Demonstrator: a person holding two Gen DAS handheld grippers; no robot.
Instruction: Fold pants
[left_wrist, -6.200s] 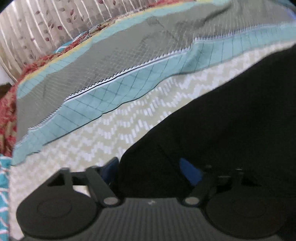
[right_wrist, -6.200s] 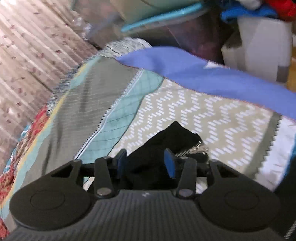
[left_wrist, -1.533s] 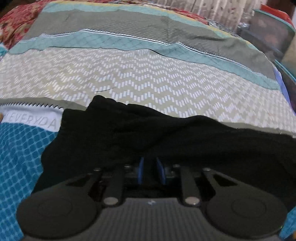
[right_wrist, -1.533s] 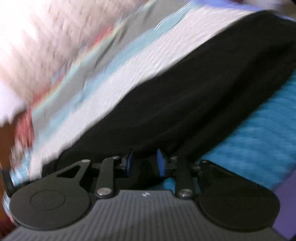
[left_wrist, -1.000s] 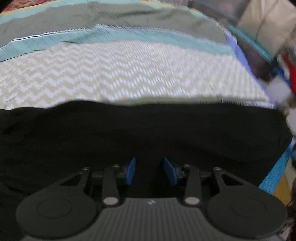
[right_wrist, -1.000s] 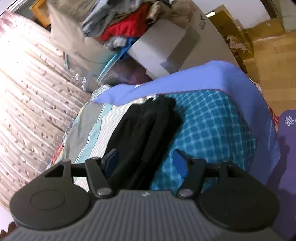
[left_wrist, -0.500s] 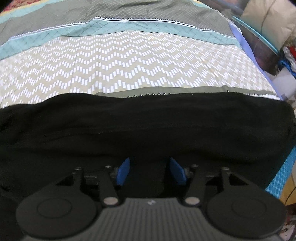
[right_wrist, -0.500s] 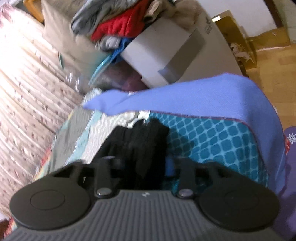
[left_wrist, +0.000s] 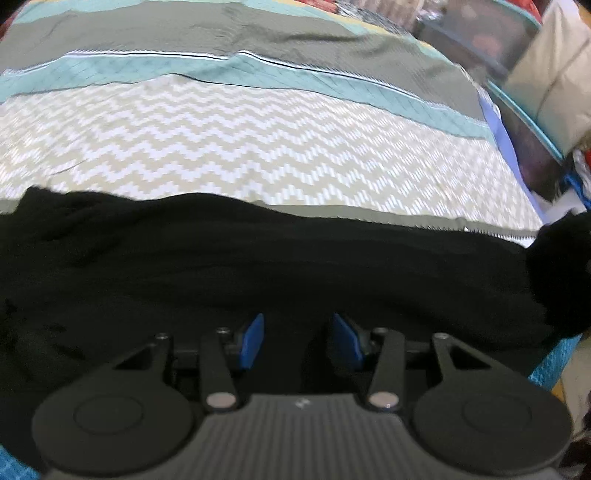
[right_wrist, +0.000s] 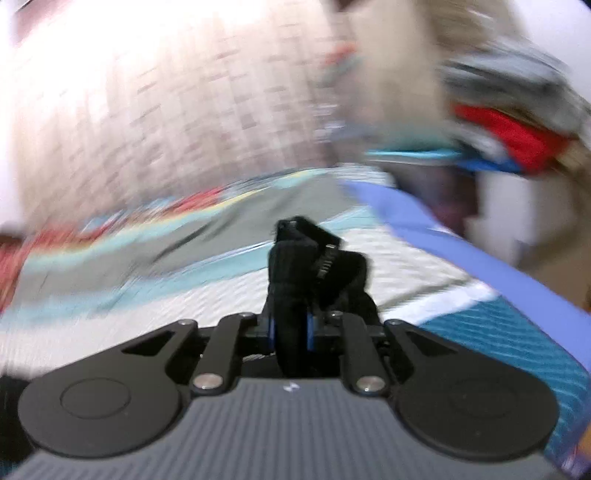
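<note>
Since half a second ago the right hand-held gripper (right_wrist: 290, 330) has clamped tight on a bunched end of the black fabric pants (left_wrist: 258, 269) and lifted it off the bed, and its view has swung up and blurred; the left hand-held gripper (left_wrist: 297, 341) has spread its blue pads a little wider. Those pants lie as a long band across the near part of the bed's patchwork quilt with zigzag, teal and grey stripes (left_wrist: 240, 140), long axis running left to right in the left wrist view, with the right end rising in a dark lump near the bed's right edge. Beyond the pants' far edge the zigzag band is open quilt. Left jaws stand moderately apart just above the black cloth, gripping nothing. In the right wrist view the pinched fold stands upright between the closed pads, with a zipper's teeth showing, above the quilt near its blue corner
</note>
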